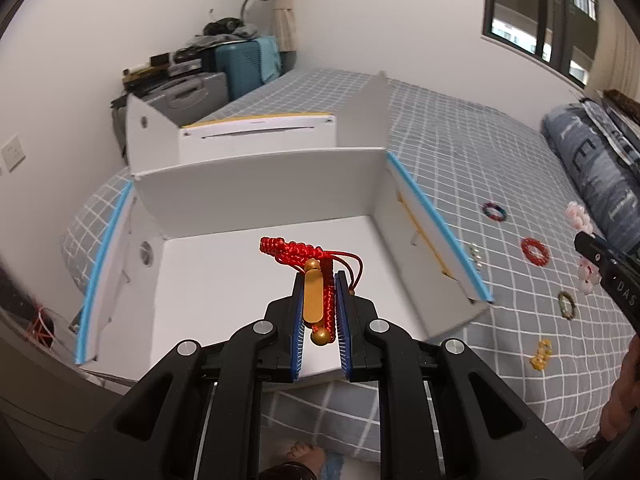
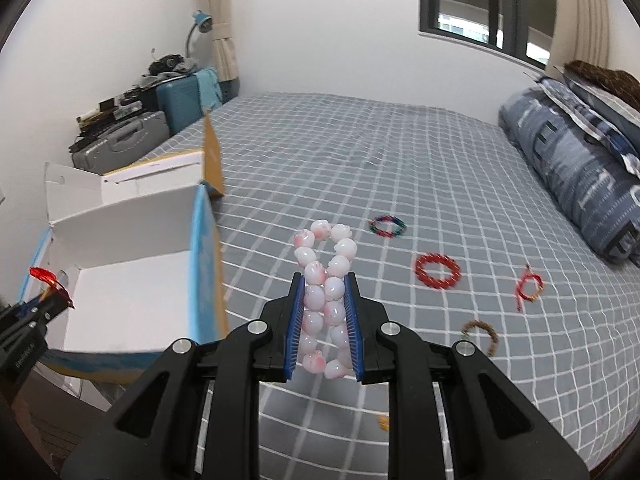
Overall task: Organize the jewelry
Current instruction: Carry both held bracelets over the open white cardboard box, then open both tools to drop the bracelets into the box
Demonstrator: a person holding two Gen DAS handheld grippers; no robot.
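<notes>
Two light, limp bracelets ride pinched mid-loop: left gripper [image 1: 319,280] clamps the red braided cord bracelet with gold beads [image 1: 308,264] over the near white open cardboard box [image 1: 260,196], while right gripper [image 2: 324,280] squeezes the slippery pink-white bead bracelet [image 2: 326,276] flat.

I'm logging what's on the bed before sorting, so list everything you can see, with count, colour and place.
Cardboard box: one, white with blue edges, open, on the bed's left.
Braided bracelet: one, red with gold beads, in the left gripper above the box.
Bead bracelet: one, white-pink, in the right gripper above the bed.
Loose bracelets: multicolour, red beaded, red cord, brown, yellow, all on the bedsheet.
Bedsheet: grey, white grid.
Folded quilt: one, blue-grey, right end.
Suitcases: teal and grey, by the wall.
Desk lamp: one, blue.
Left gripper: black, blue jaws shut.
Right gripper: black, blue jaws shut.
</notes>
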